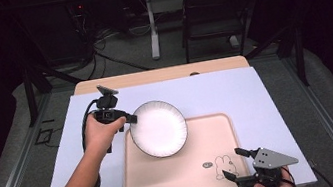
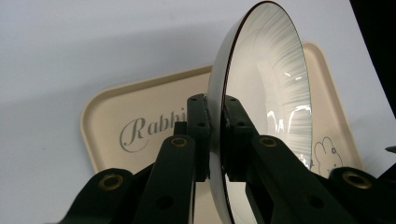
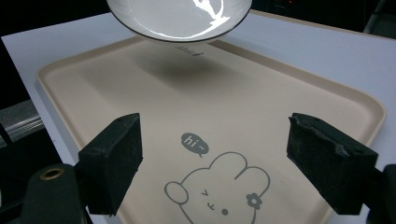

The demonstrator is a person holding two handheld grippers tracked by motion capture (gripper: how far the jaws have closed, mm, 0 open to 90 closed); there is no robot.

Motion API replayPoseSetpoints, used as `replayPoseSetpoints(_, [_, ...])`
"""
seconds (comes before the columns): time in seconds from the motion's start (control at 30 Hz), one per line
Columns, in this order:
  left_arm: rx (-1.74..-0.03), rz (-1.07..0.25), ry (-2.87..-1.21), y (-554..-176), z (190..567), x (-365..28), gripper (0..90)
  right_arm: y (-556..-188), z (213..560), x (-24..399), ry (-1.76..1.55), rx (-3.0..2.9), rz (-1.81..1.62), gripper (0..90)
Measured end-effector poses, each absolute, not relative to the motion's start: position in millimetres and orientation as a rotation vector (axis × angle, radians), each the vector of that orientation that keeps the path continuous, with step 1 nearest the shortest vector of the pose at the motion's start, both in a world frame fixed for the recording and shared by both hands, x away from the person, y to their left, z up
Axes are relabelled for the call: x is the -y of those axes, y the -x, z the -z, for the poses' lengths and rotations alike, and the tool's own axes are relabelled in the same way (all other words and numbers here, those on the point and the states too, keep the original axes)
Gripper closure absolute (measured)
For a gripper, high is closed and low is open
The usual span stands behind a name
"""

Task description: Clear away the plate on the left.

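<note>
White plate (image 1: 159,128) clamped in left tool (image 1: 130,119), seemingly above tray (image 1: 182,172).

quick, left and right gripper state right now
Left gripper: shut on the rim of the white plate, held above the tray.
Right gripper: open, holding nothing, at the tray's near corner.

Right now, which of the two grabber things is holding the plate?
The left gripper: its jaws are clamped on the white plate's rim, above the tray. The right gripper is open, holding nothing.
</note>
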State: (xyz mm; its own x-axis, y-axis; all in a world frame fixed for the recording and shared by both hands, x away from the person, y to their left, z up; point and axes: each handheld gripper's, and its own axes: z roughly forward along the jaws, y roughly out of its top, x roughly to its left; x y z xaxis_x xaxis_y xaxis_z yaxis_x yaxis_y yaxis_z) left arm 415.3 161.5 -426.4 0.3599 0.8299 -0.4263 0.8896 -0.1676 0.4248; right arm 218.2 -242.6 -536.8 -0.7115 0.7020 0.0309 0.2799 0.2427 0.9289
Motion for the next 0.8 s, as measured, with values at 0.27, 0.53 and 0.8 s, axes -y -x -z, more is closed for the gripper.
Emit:
replayPoseSetpoints(0.27, [-1.455,0.154,-2.031,-414,429,-149,83.4,-218,537,243,-0.9,-2.13,-1.464,17.8])
replayPoseSetpoints(0.53, [-1.429,0.187,-2.049,-411,436,-136,83.3,-218,537,243,-0.9,-2.129,-1.465,17.8])
replayPoseSetpoints(0.8, [-1.39,0.215,-2.086,-403,442,-124,83.2,-218,536,243,-0.899,-2.129,-1.462,17.8])
